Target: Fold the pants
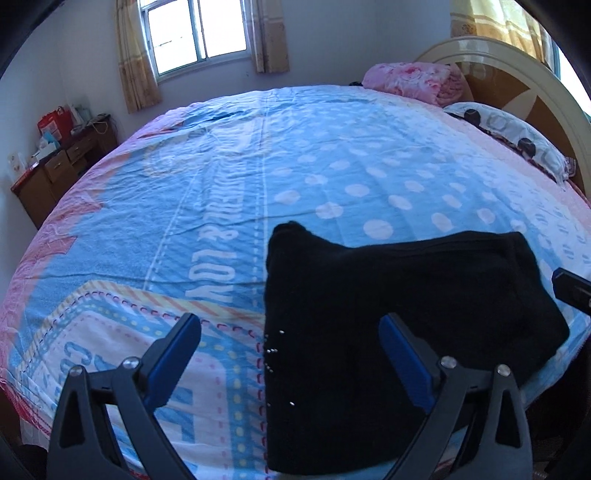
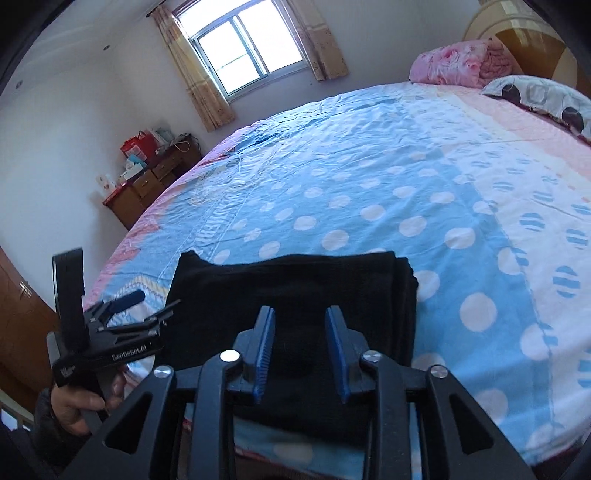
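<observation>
The black pants (image 1: 388,325) lie folded into a compact stack on the near edge of the bed; they also show in the right wrist view (image 2: 295,288). My left gripper (image 1: 291,354) is open wide above the stack's left edge, holding nothing. It also shows in the right wrist view (image 2: 147,302), at the left of the stack. My right gripper (image 2: 301,350) hovers over the near side of the stack with its jaws partly apart and nothing between them. Its tip shows at the right edge of the left wrist view (image 1: 570,290).
The bed (image 1: 221,184) has a blue, pink and white dotted cover. A pink quilt (image 1: 417,81) and a patterned pillow (image 1: 509,136) lie at the headboard on the right. A wooden dresser (image 1: 62,166) with boxes stands at the far left wall under a window (image 1: 195,33).
</observation>
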`<state>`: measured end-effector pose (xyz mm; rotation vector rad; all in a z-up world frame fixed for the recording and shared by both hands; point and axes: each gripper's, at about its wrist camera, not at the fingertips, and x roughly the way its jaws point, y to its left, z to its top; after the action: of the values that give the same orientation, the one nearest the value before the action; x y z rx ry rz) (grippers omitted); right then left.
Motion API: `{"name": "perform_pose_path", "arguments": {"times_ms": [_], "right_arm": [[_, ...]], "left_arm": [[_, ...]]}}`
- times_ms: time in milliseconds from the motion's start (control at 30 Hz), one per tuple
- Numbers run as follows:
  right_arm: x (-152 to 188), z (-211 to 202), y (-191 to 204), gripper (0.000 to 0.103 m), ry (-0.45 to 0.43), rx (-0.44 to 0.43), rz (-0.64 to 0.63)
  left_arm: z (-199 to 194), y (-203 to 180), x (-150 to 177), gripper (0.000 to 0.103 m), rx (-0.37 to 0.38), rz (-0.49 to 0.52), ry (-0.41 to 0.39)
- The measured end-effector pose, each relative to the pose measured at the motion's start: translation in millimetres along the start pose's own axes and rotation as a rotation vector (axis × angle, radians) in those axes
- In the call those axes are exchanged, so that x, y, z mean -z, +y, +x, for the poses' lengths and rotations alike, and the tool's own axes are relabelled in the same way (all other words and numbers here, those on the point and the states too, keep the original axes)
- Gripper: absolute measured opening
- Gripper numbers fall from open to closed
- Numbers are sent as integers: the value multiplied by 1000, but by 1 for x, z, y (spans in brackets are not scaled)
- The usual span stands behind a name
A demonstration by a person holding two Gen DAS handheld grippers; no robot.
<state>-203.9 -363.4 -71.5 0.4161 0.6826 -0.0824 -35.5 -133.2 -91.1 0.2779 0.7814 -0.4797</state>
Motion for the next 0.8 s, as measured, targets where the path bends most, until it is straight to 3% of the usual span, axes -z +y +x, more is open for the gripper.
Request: {"name": "perform_pose_path", "arguments": {"times_ms": [133,300,400,467,633,700,800], "right_arm": [[10,-16,-9,54,-56,-20,29],[12,-16,-45,55,-77,-37,177],[15,-13,-68,55,-71,-66,281],[18,-9,-77,55,-64,-78,316],[27,10,-75,55,3,-37,290],[29,16,-69,55,31,-32,260],[31,27,-54,60,93,-113,247]], "left_arm": [[-5,-1,0,99,53,2,5],[-4,28,0,101,100,-101,4],[9,44,0,101,194,-192,51],[20,46,3,101,218,-219,82],[45,33,16,101,261,-211,174],[48,25,21,103,246,-185,176],[46,15,22,103,243,-123,188]]}}
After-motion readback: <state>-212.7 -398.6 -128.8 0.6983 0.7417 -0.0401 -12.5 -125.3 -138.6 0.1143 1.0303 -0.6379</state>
